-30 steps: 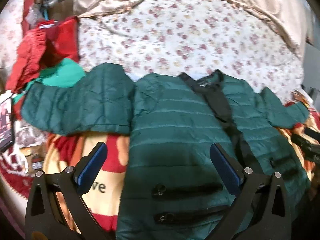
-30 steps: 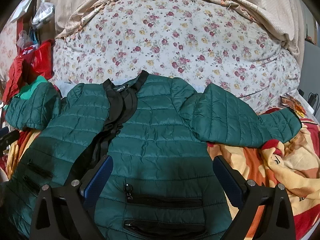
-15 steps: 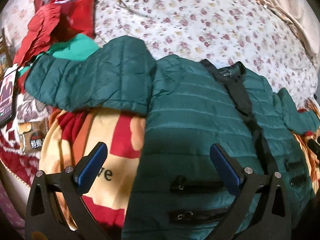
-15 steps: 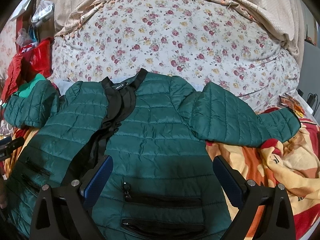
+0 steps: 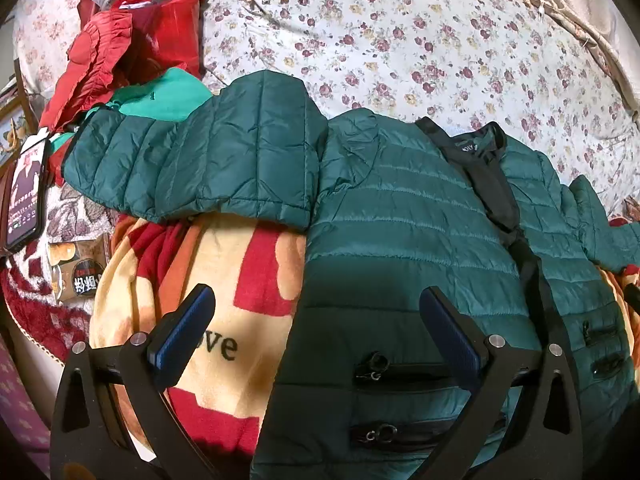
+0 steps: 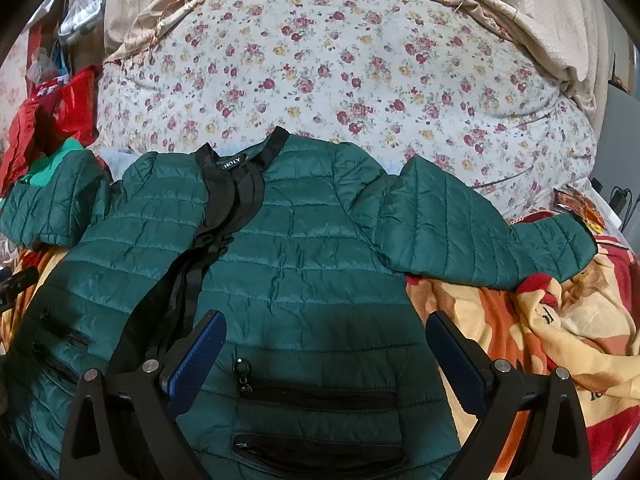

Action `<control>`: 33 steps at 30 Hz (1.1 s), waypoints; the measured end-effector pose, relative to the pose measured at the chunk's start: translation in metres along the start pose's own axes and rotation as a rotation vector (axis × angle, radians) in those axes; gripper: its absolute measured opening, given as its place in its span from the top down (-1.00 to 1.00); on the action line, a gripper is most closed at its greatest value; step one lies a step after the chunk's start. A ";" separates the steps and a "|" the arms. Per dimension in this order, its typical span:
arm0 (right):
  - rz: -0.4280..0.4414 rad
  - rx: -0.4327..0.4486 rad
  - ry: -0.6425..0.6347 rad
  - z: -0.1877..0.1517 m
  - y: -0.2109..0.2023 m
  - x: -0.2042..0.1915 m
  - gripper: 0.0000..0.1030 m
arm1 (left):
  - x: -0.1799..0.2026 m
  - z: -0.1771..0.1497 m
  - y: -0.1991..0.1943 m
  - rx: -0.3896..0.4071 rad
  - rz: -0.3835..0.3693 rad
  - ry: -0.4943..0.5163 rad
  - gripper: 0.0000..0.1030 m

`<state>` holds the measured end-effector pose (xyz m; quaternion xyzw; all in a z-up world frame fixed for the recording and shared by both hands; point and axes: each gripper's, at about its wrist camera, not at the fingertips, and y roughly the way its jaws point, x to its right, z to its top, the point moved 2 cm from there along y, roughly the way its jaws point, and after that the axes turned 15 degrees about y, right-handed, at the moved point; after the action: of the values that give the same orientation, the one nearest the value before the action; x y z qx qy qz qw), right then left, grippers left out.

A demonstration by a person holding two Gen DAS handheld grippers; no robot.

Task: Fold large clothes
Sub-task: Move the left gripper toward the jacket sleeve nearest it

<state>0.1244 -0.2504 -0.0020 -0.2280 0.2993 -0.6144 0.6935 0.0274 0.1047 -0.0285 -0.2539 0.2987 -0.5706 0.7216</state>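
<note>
Floral bedspread (image 6: 360, 80) under a green jacket (image 6: 304, 264) spread flat.
Left gripper (image 5: 316, 332) and right gripper (image 6: 324, 348) both hover released above it, grasping nothing.

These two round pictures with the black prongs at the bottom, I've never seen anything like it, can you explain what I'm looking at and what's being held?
A person holds a two-finger tool in each hand, and each tool carries a wide-angle camera looking forward along its fingers. That lens makes the pictures round and curved. The black prongs with blue pads are the fingers.

One picture comes from the left hand-held gripper, the other from the right hand-held gripper. Both are open and hold nothing.

Under them a green quilted jacket lies front up on a bed, sleeves spread to the sides, not folded yet. It rests partly on a flowered sheet and partly on a yellow and red blanket. In the left picture, red clothes are piled at the far left, with a phone nearby.
</note>
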 end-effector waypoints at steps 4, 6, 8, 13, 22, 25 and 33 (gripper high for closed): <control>0.000 0.001 0.003 0.000 0.000 0.000 -0.92 | 0.000 0.000 0.001 0.000 -0.003 -0.001 -0.99; 0.001 0.003 0.005 0.000 0.000 0.000 -0.92 | 0.000 0.000 0.001 0.000 -0.004 -0.002 -0.99; 0.001 0.002 0.003 0.000 0.000 0.000 -0.92 | 0.000 -0.001 0.003 -0.002 -0.009 -0.008 -0.99; -0.002 0.000 0.004 0.001 0.000 -0.001 -0.92 | 0.000 -0.001 0.004 -0.003 -0.012 -0.012 -0.99; -0.003 -0.005 0.001 0.000 0.001 -0.001 -0.92 | 0.001 -0.002 0.004 -0.004 -0.013 -0.011 -0.99; -0.005 -0.005 0.004 -0.001 0.001 -0.001 -0.92 | 0.002 -0.002 0.004 -0.004 -0.014 -0.010 -0.99; -0.008 -0.003 0.004 0.000 0.002 0.001 -0.92 | 0.002 -0.002 0.004 -0.004 -0.014 -0.010 -0.99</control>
<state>0.1259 -0.2509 -0.0030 -0.2287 0.3007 -0.6172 0.6902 0.0289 0.1040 -0.0325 -0.2604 0.2944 -0.5736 0.7187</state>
